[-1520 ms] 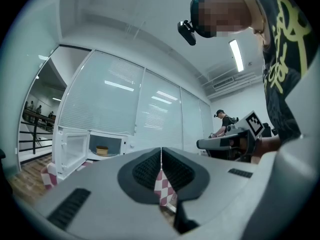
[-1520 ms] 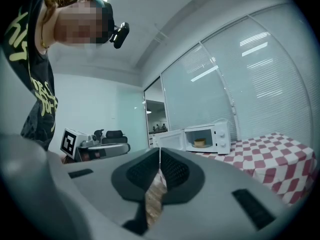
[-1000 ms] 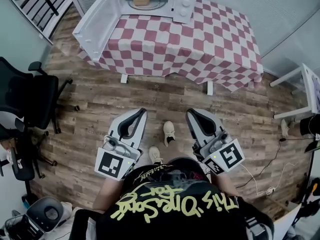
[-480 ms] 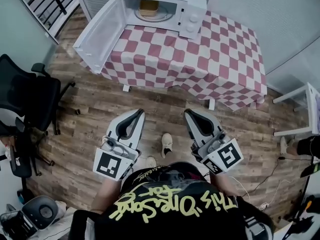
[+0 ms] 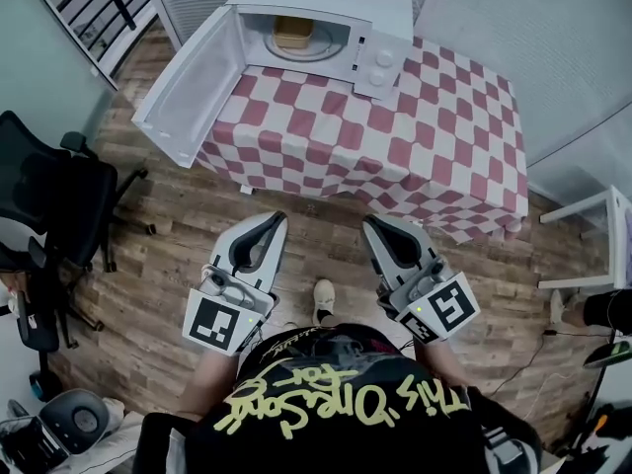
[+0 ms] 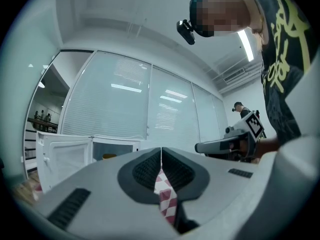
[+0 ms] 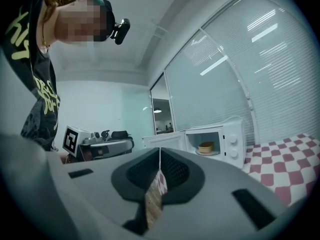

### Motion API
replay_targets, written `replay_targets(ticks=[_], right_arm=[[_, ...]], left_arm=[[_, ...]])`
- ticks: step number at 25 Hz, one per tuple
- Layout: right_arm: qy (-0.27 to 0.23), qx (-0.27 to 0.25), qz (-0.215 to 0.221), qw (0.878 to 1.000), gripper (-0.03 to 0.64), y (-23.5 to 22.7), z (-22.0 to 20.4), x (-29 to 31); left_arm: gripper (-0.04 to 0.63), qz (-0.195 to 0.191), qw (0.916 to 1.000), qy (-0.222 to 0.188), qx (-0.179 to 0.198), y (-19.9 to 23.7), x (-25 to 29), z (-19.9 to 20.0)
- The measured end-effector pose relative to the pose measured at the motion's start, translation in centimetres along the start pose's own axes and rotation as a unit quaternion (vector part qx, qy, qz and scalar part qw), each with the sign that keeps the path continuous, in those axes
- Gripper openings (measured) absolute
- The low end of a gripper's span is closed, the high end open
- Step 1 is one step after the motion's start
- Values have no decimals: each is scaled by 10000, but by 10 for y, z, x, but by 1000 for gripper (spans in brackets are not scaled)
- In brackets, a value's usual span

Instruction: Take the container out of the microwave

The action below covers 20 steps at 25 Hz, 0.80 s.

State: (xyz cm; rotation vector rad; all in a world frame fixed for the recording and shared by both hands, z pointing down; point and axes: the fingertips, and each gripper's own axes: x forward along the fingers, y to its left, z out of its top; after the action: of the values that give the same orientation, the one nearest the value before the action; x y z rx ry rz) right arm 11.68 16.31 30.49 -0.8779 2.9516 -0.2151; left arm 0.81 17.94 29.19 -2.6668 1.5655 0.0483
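Head view shows a person standing on a wooden floor (image 5: 296,196) with the left gripper (image 5: 269,223) and the right gripper (image 5: 379,225) held side by side, both level and pointing toward the table (image 5: 434,156). The table is covered by a red-and-white checked cloth and lies well apart from both grippers. The microwave (image 5: 331,3) stands on the far left corner of the table. Its door (image 5: 188,82) is open and swung to the left. The container (image 5: 293,31), tan in colour, sits inside the microwave on the round plate (image 5: 314,49). In the left gripper view the jaws are pressed together with nothing between them. In the right gripper view the jaws are also together and empty, and the container (image 7: 205,147) is seen far ahead inside the microwave (image 7: 231,141). A black chair (image 5: 54,200) stands at the left.
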Motion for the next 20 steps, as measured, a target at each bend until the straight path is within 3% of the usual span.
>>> replay_targets(ticks=[3, 16, 20], right_arm=[[-19, -5, 81, 10000, 11, -12, 3, 5], [94, 87, 374, 9992, 11, -46, -4, 18], [56, 85, 430, 9990, 11, -45, 0, 27]], left_arm=[[11, 159, 9997, 3, -194, 3, 12, 1], [11, 432, 9985, 73, -313, 5, 39, -14], [11, 446, 9988, 126, -148, 16, 39, -14]])
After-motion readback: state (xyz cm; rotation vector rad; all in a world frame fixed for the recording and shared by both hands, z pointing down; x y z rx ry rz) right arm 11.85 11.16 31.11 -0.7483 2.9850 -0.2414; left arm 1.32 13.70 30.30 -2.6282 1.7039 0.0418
